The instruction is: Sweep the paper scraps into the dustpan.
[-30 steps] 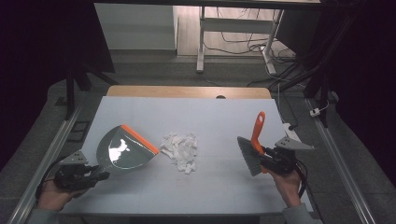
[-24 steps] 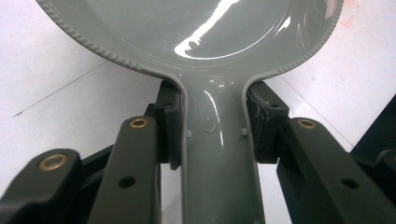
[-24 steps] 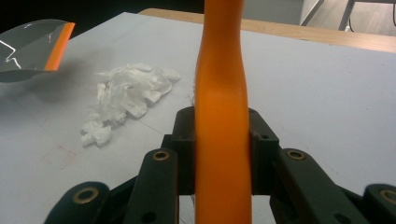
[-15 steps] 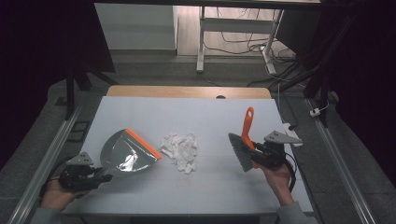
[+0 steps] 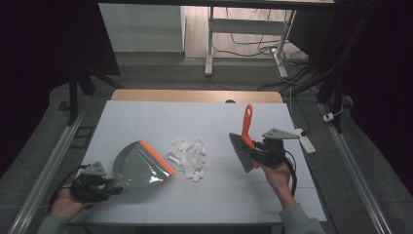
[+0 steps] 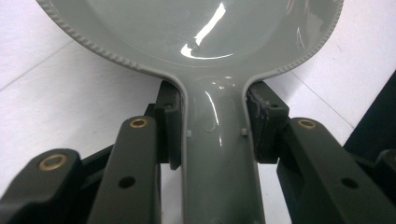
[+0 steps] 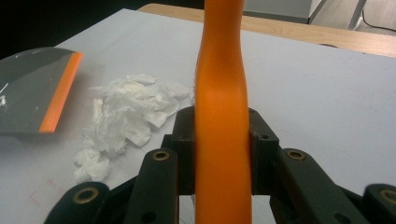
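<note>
White paper scraps point(image 5: 187, 155) lie mid-bench between the dustpan point(image 5: 139, 165), orange lip facing them to catch, and the brush point(image 5: 243, 146). Left gripper point(image 5: 92, 185) fingers clamp the pan's handle; right gripper point(image 5: 265, 151) fingers clamp the brush's.

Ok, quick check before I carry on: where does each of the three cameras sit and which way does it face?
High view: above the near edge, looking forward and down; both hands, left gripper, right gripper.
Left gripper view: on that gripper, facing along its jaws clamping the grey dustpan.
Right gripper view: on that gripper, facing along its jaws clamping the orange brush handle.
Shared: the high and right gripper views both show the white scraps.
</note>
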`<state>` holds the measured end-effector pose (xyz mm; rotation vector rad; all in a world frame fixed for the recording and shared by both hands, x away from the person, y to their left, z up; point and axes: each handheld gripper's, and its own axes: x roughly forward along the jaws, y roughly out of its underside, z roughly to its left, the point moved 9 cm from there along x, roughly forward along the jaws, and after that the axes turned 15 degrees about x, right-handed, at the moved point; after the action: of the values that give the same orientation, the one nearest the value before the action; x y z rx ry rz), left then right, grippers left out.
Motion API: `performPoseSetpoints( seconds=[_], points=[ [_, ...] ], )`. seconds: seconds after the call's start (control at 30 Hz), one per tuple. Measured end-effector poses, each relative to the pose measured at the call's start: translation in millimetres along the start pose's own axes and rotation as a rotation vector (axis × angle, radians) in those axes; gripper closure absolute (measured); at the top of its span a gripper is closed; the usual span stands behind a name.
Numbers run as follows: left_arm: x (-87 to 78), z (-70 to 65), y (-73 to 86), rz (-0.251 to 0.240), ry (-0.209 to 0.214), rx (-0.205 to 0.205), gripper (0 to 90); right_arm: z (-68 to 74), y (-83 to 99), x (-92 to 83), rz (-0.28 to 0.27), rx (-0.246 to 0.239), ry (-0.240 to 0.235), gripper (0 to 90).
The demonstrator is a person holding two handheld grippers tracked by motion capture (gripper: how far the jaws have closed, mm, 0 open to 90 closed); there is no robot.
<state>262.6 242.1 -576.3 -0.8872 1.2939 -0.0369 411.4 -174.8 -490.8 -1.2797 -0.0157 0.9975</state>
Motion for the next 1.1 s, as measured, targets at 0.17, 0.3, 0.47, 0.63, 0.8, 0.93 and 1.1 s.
performPoseSetpoints(
  seconds=[0.17, 0.3, 0.47, 0.63, 0.8, 0.93, 1.1],
  points=[
    [3.3, -1.2, -2.8, 0.0, 0.01, 0.017, 61.9, 7.6, -7.4, 18.1, 0.016, -0.009, -0.005, 70.2],
    [5.5, -1.5, -4.0, -0.009, 0.03, 0.02, 61.9, 14.7, -11.8, 32.2, 0.036, -0.02, -0.007, 70.2],
    [8.6, -3.5, -4.7, -0.006, 0.042, 0.027, 61.9, 19.7, -17.9, 43.6, 0.043, -0.013, -0.007, 70.2],
    [10.7, -4.9, -6.3, -0.012, 0.058, 0.027, 61.9, 21.2, -22.9, 53.6, 0.052, -0.006, 0.002, 70.2],
    [11.9, -6.5, -7.5, -0.011, 0.062, 0.033, 61.9, 20.1, -26.1, 64.2, 0.06, 0.005, 0.012, 70.2],
    [12.9, -8.2, -9.8, -0.01, 0.065, 0.041, 61.9, 19.8, -27.8, 72.2, 0.063, 0.013, 0.01, 70.2],
    [16.9, -10.9, -11.1, -0.005, 0.084, 0.05, 61.9, 22.5, -30.4, 80.7, 0.07, 0.015, 0.016, 70.2]
  ],
)
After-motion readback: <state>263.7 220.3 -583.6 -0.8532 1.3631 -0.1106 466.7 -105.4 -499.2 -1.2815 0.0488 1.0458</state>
